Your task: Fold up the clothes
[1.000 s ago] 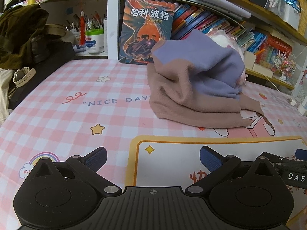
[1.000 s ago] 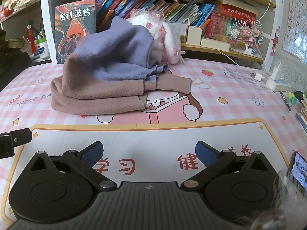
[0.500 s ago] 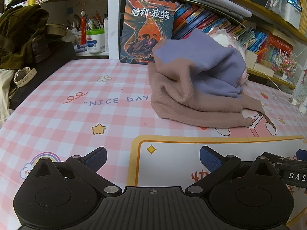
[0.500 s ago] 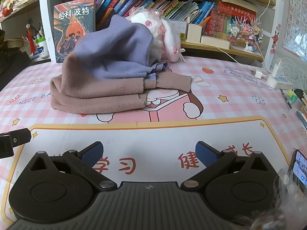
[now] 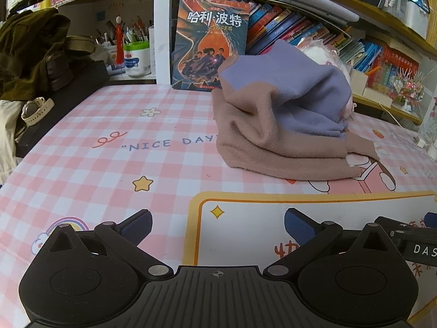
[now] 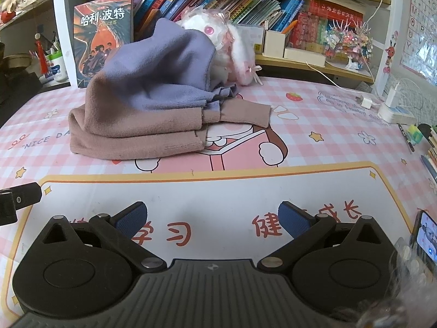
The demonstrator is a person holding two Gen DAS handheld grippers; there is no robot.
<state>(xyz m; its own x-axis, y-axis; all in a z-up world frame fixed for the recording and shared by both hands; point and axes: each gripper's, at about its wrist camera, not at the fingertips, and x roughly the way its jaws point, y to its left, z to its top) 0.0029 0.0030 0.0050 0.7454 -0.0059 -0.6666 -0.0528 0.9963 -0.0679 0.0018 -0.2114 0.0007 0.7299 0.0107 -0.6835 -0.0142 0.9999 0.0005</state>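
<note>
A brown and lavender sweater [image 5: 284, 125] lies in a rough folded heap on the pink checked table cover, leaning against a white plush toy [image 6: 226, 41]. It also shows in the right wrist view [image 6: 153, 104]. My left gripper [image 5: 217, 222] is open and empty, low over the cover, well short of the sweater. My right gripper [image 6: 211, 220] is open and empty, also short of the sweater, over the white panel with red characters.
A bookshelf with a standing book [image 5: 209, 46] and rows of books runs along the back. Dark clothes and a watch [image 5: 35, 109] lie at the far left. A charger and power strip [image 6: 393, 109] sit at the right, with a phone [image 6: 426, 235] near the right edge.
Both views have crept slightly closer to the sweater. Both grippers stay open; the sweater has not moved.
</note>
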